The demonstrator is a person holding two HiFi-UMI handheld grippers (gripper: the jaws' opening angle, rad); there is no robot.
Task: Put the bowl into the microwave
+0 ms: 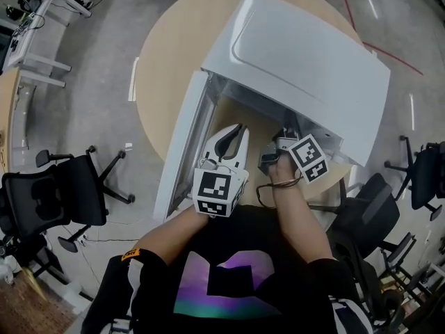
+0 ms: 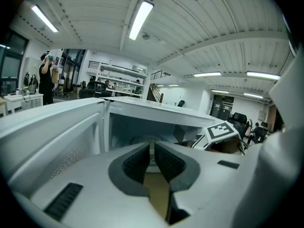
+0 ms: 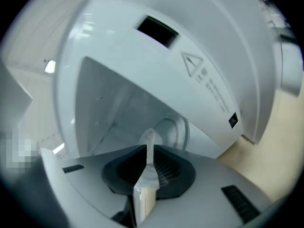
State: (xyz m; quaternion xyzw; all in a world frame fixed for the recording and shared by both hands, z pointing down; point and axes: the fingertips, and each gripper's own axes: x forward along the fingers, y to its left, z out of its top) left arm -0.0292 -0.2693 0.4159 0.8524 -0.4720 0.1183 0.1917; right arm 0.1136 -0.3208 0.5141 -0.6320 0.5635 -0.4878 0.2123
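Note:
The white microwave (image 1: 306, 61) stands on a round wooden table (image 1: 163, 54) with its door (image 1: 182, 145) swung open to the left. My right gripper (image 1: 277, 146) reaches into the cavity and is shut on a thin white wall, apparently the bowl's rim (image 3: 145, 177), seen edge-on; the rest of the bowl is hidden. Beyond the right gripper (image 3: 147, 148) lies the round turntable (image 3: 173, 127). My left gripper (image 1: 238, 132) hovers at the cavity's mouth beside it. The left gripper (image 2: 152, 148) has its pads almost together with nothing between them. It faces the cavity (image 2: 135, 127).
The open door (image 2: 52, 127) stands close on my left. The microwave's top edge (image 3: 199, 80) hangs just above the right gripper. Black office chairs (image 1: 55, 200) (image 1: 372, 214) stand on the floor around the table. A white desk (image 1: 35, 26) is at the far left.

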